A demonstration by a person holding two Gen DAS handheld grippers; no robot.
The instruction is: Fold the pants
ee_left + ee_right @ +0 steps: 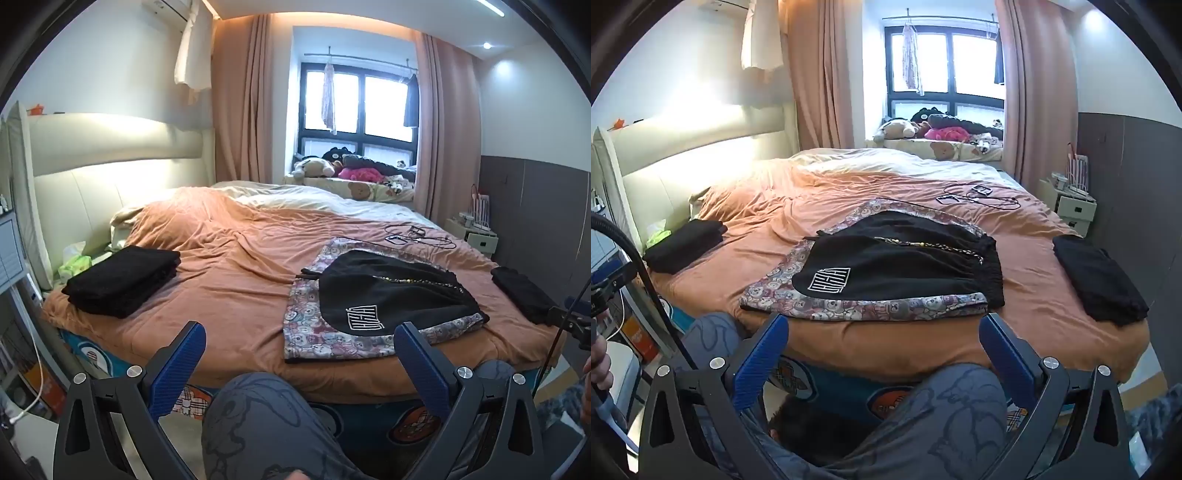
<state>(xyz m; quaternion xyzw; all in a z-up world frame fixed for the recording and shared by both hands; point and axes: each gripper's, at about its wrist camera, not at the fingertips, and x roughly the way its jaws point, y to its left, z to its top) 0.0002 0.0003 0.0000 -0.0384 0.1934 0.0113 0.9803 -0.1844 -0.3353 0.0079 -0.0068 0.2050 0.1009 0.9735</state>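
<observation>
On the orange bedspread (229,280), everything can be placed against the black pants (388,291) with the white square logo, which lie flat near the foot edge of the bed on top of a bear-print cloth (325,343) that sticks out around them. Well to the left of the pants, near the cream headboard (103,147), sits a folded black stack (122,280), with a green tissue pack (75,266) just beyond it. The left gripper (299,339) hangs short of the bed edge, to the left of the pants and not touching them, its blue fingers (181,365) spread wide with nothing between them; a knee in grey printed trousers (266,417) shows below it. The right gripper (884,328) is likewise wide open and empty, held just in front of the near edge of the bear-print cloth, apart from the pants. Behind the pants lie some cables (979,197) and small devices. To the right of the pants rests another folded black garment (1097,277), near the bed's right edge.
</observation>
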